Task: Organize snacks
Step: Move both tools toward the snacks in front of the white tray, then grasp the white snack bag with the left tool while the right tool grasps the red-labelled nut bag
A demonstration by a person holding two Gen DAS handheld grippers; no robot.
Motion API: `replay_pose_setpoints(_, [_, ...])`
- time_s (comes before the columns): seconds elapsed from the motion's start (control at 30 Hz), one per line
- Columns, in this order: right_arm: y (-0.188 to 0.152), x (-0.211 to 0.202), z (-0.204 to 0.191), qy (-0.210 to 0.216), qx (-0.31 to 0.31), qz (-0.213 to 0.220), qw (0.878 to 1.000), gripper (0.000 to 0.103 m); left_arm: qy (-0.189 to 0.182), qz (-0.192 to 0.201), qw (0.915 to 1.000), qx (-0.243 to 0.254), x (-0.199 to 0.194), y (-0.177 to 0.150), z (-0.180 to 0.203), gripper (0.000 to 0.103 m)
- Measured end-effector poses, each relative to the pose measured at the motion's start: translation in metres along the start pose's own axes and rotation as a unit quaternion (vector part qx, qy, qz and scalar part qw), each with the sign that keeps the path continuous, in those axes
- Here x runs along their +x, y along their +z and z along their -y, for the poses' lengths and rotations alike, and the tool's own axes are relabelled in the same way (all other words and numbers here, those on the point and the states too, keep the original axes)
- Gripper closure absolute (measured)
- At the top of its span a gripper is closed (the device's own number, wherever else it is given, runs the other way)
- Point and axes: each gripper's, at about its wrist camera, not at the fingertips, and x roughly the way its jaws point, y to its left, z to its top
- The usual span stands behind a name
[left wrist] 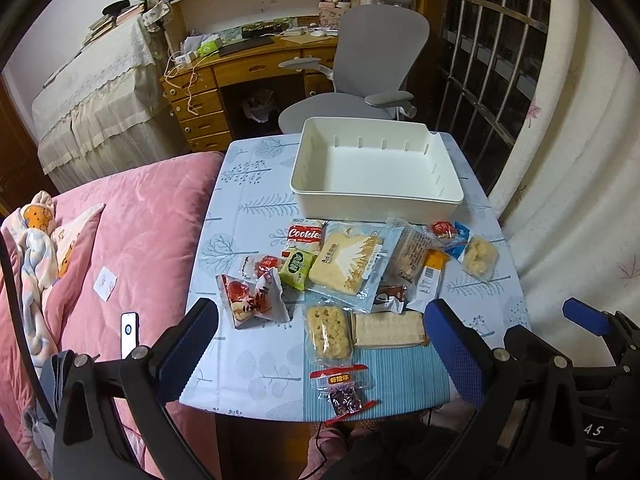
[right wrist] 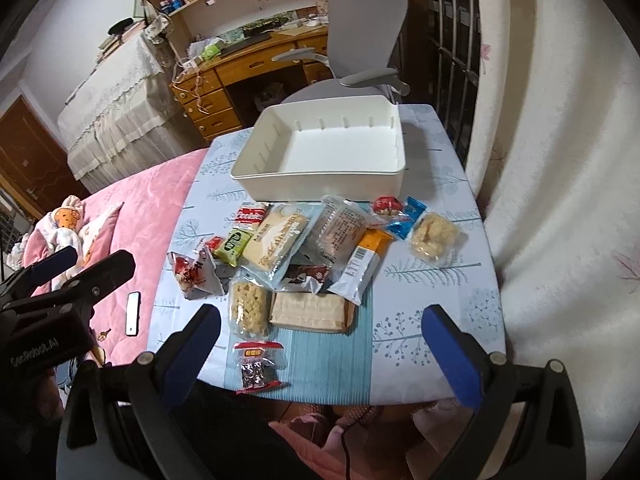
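On the desk (left wrist: 248,376), snacks are spread before an empty white box (left wrist: 376,202). Both claws are held apart, empty. The red-topped packet (left wrist: 344,394), lengthwise toward the box, is lined up nearest between the left claw (left wrist: 320,344) and the right claw (right wrist: 320,344).

I see white bin (left wrist: 376,196) at table's far side, upright, nothing inside, slotted inner walls. Snacks lie loose in cluster just in front of it. Red Cookies pack (left wrist: 305,234) nearest bin's left corner; green packet (left wrist: 297,267) touching it below. Large pale bread bag (left wrist: 348,262) at centre, flat. Red-white crumpled bag (left wrist: 252,298) at left edge of cluster. Clear cracker pack (left wrist: 328,334) and flat wafer pack (left wrist: 388,330) side by side nearer me. Small dark-filled sachet (left wrist: 344,394) alone at near edge. Puffed-rice cake (left wrist: 480,258) at far right.
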Motion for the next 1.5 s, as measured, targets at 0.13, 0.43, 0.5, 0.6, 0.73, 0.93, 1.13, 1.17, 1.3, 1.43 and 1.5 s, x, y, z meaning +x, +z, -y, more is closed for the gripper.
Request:
replay_pose_setpoints(0.13, [-0.002,0.005,0.002,0.017,-0.005,0.005,1.0,0.002,0.006,-0.006,0.9999,-0.011,0.003,-0.003,-0.004,0.001])
replay_pose_setpoints(0.43, [-0.015,0.025,0.001,0.035,-0.032,0.012,0.999,0.002,0.037,-0.042,0.9965,-0.061,0.018,-0.025,-0.027,0.001])
replay_pose_setpoints(0.5, [-0.018,0.029,0.0,0.036,-0.038,0.013,0.999,0.002,0.049,-0.053,0.995,-0.068,0.023,-0.032,-0.034,0.001])
replay_pose_setpoints(0.6, [-0.021,0.035,-0.006,0.026,-0.054,0.015,0.998,0.002,0.053,-0.071,0.9932,-0.076,0.029,-0.044,-0.047,0.001])
replay_pose_setpoints(0.73, [-0.025,0.043,-0.013,0.014,-0.073,0.012,0.997,0.002,0.047,-0.088,0.9903,-0.096,0.04,-0.056,-0.066,0.001])
replay_pose_setpoints(0.93, [-0.033,0.057,-0.032,-0.011,-0.109,0.01,0.994,0.002,0.025,-0.107,0.9884,-0.105,0.063,-0.064,-0.097,0.001])
replay_pose_setpoints(1.13, [-0.046,0.071,-0.057,-0.059,-0.113,0.003,0.992,0.002,-0.03,-0.132,0.9856,-0.101,0.099,-0.054,-0.133,0.001])
replay_pose_setpoints(1.17, [-0.047,0.073,-0.06,-0.062,-0.109,0.0,0.992,0.002,-0.036,-0.139,0.9847,-0.099,0.106,-0.053,-0.137,0.001])
replay_pose_setpoints(1.3, [-0.055,0.084,-0.071,-0.093,-0.067,-0.017,0.993,0.002,-0.065,-0.164,0.9808,-0.082,0.135,-0.045,-0.153,0.001])
replay_pose_setpoints(1.43, [-0.066,0.093,-0.082,-0.128,-0.031,-0.023,0.991,0.002,-0.091,-0.184,0.977,-0.057,0.167,-0.033,-0.161,0.001])
replay_pose_setpoints(1.5, [-0.072,0.098,-0.085,-0.138,-0.017,-0.03,0.99,0.002,-0.107,-0.194,0.9741,-0.044,0.183,-0.027,-0.162,0.001])
